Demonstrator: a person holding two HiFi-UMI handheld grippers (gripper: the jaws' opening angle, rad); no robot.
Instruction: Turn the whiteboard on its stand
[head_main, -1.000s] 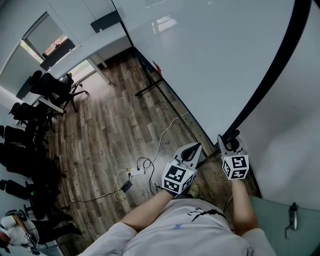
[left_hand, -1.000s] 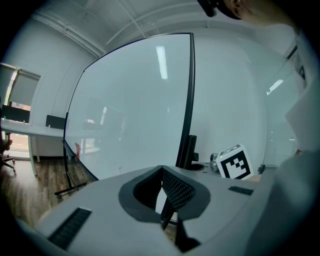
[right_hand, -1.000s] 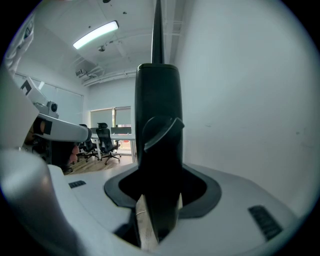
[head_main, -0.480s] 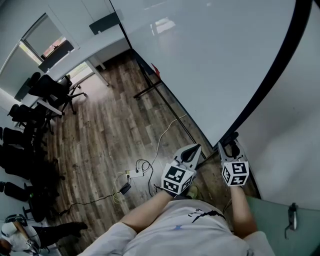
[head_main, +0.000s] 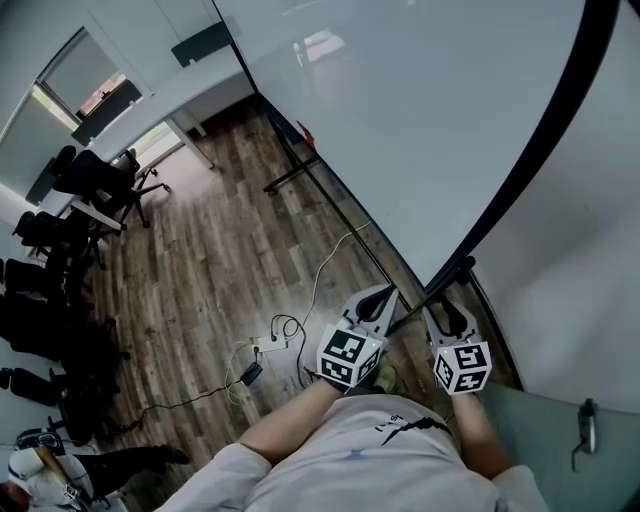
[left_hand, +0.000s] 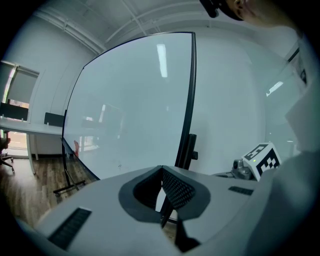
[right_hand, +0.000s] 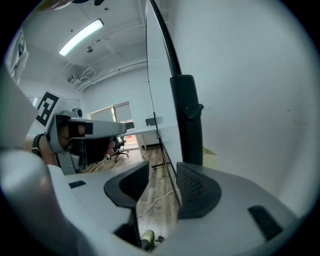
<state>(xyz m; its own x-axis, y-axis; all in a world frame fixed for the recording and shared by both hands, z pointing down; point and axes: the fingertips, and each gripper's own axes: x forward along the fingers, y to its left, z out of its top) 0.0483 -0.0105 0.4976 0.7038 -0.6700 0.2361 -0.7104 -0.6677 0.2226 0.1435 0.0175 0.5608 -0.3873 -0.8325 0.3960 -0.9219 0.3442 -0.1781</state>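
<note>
Head view looks steeply down from above; both gripper views look nearly level, close, sharing the whiteboard (left_hand: 130, 110).

The whiteboard (head_main: 420, 120) is glossy white with a black frame. The left tool (head_main: 385, 297) and right tool (head_main: 450, 310) are pale grey with black textured pads (right_hand: 197, 192). Their cubes (head_main: 350, 357) carry black-and-white square markers. The floor (head_main: 230, 260) is dark brown wood planks. The chairs (head_main: 100, 175) are black and the cable (head_main: 325, 270) is white.
</note>
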